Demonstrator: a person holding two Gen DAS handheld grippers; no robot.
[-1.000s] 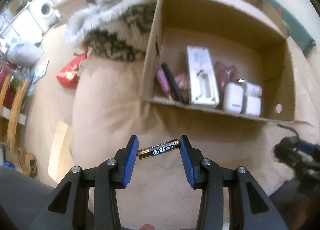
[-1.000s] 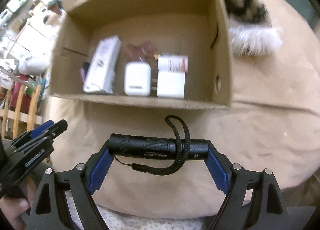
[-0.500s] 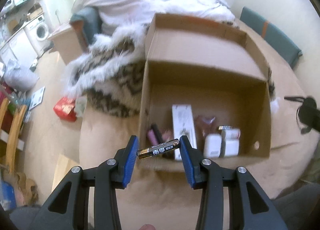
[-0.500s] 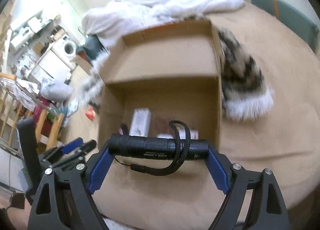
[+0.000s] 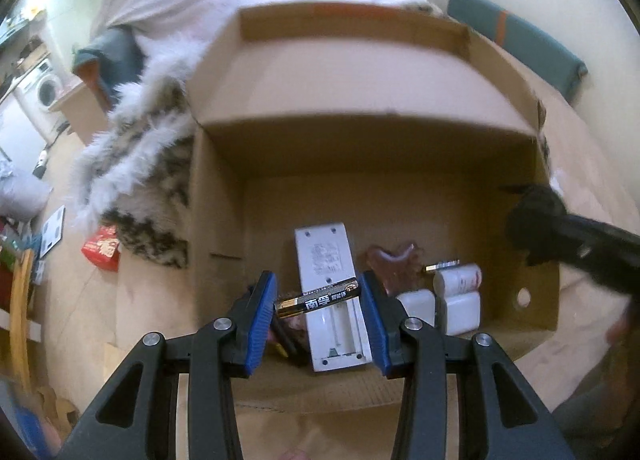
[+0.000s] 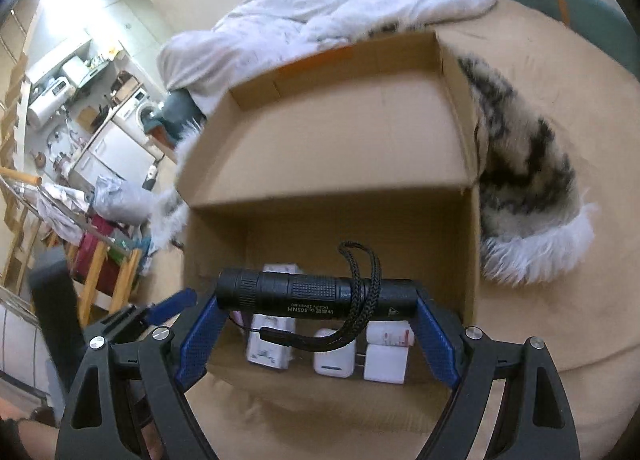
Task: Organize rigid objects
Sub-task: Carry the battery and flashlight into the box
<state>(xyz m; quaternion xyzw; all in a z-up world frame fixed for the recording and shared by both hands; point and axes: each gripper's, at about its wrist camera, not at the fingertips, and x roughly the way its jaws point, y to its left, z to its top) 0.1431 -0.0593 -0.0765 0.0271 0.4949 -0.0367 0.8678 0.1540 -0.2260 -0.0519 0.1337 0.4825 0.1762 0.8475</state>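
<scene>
The left tool (image 5: 319, 298) was clamped end to end on a battery (image 5: 318, 297), its blue pads pressing on both tips. The battery hung over the near part of the open cardboard box (image 5: 216, 220), above the white remote control (image 5: 326, 260) that lay face down on the box floor.

The right tool (image 6: 318, 294) was clamped across the ends of a black flashlight (image 6: 316, 292), whose wrist cord (image 6: 362, 292) looped over the barrel. It too was held over the near edge of the box, to the right of the left tool; in the left wrist view the flashlight's end showed as a dark blur at the right side of the box.

The box sat on a bed covered by a tan sheet (image 6: 560, 300), with a furry spotted blanket (image 6: 528, 180) against its right wall.

Judging by what lay inside, a good part of the sorting was done. The remote, two white chargers (image 6: 334, 356) side by side, a small white bottle (image 5: 458, 280), a reddish heart-shaped piece (image 5: 394, 264) and some dark, pen-like items at the near left were already lined up along the near wall of the box. What was left, it seemed, was to lower the battery and the flashlight into the free space and let go. The far half of the box floor was bare, so room was not a worry. Whether more things waited outside the box could not be told.
</scene>
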